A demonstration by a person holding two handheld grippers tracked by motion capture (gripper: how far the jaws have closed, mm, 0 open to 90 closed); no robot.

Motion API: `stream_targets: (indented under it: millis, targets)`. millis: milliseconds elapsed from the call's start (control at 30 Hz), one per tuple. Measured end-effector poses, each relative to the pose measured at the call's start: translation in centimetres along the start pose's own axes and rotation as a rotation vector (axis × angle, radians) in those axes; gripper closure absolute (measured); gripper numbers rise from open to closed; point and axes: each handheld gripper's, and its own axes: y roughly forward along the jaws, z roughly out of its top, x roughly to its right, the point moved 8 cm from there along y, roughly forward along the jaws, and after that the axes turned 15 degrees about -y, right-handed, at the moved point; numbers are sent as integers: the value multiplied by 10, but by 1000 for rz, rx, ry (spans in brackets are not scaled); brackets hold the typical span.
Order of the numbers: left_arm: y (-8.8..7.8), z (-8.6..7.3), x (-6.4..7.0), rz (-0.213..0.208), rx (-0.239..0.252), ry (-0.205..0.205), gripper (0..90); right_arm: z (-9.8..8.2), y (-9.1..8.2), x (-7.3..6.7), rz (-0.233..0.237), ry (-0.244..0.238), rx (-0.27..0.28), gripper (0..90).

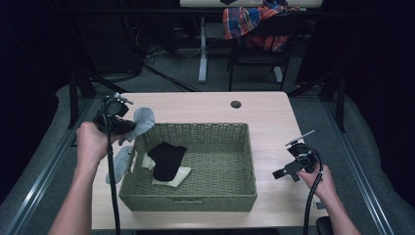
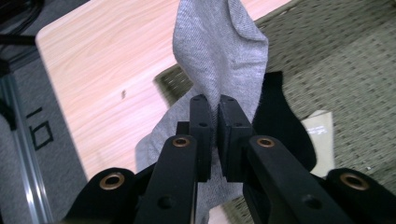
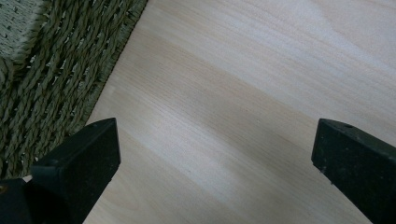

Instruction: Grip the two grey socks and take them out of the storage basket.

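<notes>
Grey sock (image 2: 219, 51) pinched in clenched left gripper (image 2: 217, 135), hanging at 9 o'clock of wicker basket (image 1: 191, 200), likely bound for inside, beside 1 black sock (image 1: 166, 159). Right gripper (image 3: 215, 154) idle at 3 o'clock, jaws released over table (image 3: 243, 93).

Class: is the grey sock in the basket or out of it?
Out: the left hand-held gripper holds the grey sock above the basket's left rim.

I count one woven basket (image 1: 195, 196) and four socks: two grey socks (image 1: 142, 120) (image 1: 119, 161) at the basket's left rim, one black sock (image 1: 165, 157) and one cream sock (image 1: 176, 177) inside it.
</notes>
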Motion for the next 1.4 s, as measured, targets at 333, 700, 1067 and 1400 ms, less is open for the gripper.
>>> stream_targets:
  millis: [333,700,1067,1400]
  targets:
    - [-14,-11,-34,35,29,-76,858,0,1,0,-1,0,-3,8]
    - [-7,-33,-60,54,18,-150,857,1,1,-1,-9,20,16,9]
    - [7,-52,-81,90,2,-207,857,0,0,0,-3,6,-2,10]
    - [23,-64,-90,104,-25,-249,858,1,1,0,-16,29,22,10]
